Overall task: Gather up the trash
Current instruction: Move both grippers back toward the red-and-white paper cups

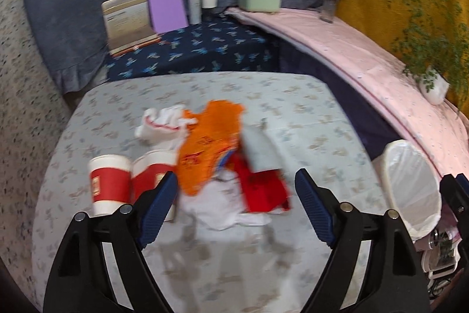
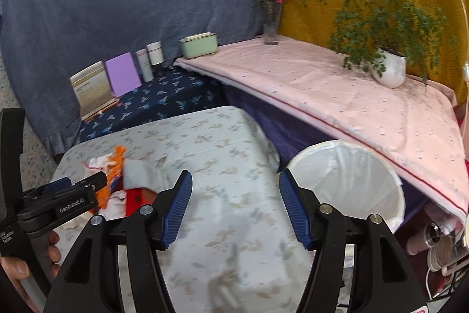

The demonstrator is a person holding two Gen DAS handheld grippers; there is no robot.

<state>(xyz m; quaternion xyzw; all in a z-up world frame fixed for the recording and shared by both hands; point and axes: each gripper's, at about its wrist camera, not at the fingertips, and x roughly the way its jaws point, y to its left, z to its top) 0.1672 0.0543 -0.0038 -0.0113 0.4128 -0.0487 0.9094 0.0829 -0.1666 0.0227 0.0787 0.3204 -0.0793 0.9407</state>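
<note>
While held above a table [image 1: 123, 239] draped in a pale leaf-print cloth, left gripper [image 1: 236, 187] with blue-padded fingers [image 1: 159, 210] spread wide and nothing between them, aimed down at a blurred heap of trash near the table's middle. In the heap: an orange wrapper [image 1: 205, 148] on top, a red wrapper [image 1: 263, 189] just right of it, a grey packet [image 1: 259, 151] leaning between the two, white tissue [image 1: 222, 210] under them and a crumpled white-and-red piece [image 1: 161, 123] behind. Just left of the heap, two red-and-white paper cups [image 1: 110, 184], the nearer one upright, the other partly hidden behind the left finger. Off the table's right edge, a white-lined bin [image 2: 348, 175] standing close beside it, below a ledge under pink cloth [image 2: 337, 96]. Right gripper [image 2: 236, 206] likewise spread wide and empty, pointed at the table's bare right part and the bin. At far left of the right-wrist view, the other tool seen side-on, gripped by a hand [image 2: 17, 266].
</note>
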